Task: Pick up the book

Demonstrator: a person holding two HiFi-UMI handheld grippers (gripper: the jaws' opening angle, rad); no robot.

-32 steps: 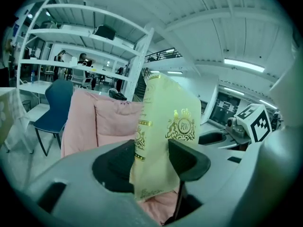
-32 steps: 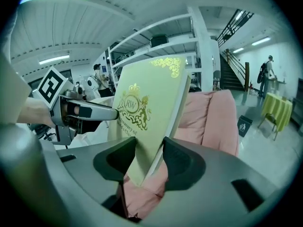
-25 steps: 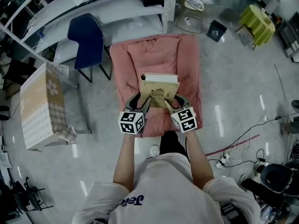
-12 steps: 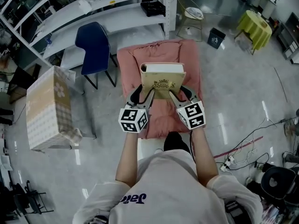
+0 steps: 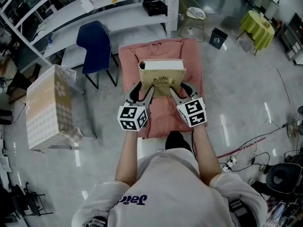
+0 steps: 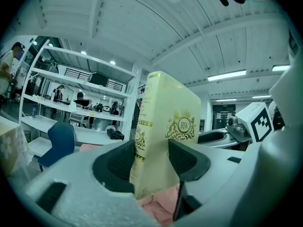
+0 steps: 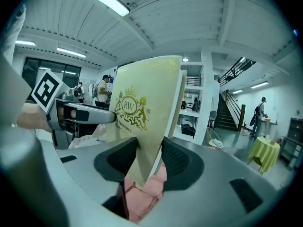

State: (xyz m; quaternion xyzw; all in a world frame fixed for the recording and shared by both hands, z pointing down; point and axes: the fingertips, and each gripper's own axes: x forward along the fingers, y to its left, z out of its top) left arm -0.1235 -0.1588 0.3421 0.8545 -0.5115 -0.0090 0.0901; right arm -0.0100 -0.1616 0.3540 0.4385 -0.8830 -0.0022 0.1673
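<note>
A cream hardback book [image 5: 162,74] with a gold crest hangs in the air above a pink cushion [image 5: 161,51]. My left gripper [image 5: 143,91] is shut on the book's near left corner. In the left gripper view the book [image 6: 165,131] stands upright between the dark pads of the left gripper [image 6: 151,161]. My right gripper [image 5: 178,90] grips the near right corner. In the right gripper view its jaws are closing, with both pads of the right gripper [image 7: 149,161] pressed on the book [image 7: 144,122]. Both grippers point roughly level.
A blue chair [image 5: 97,44] and white shelving [image 5: 109,8] stand behind the cushion. At the left stands a checked box [image 5: 45,108]. A yellow-green covered table [image 5: 259,25] is at the far right, and cables [image 5: 246,150] lie on the floor at the right.
Both grippers have risen with the book, which has come up off the pink cushion and closer to the head camera. The grip on both corners is unchanged.
</note>
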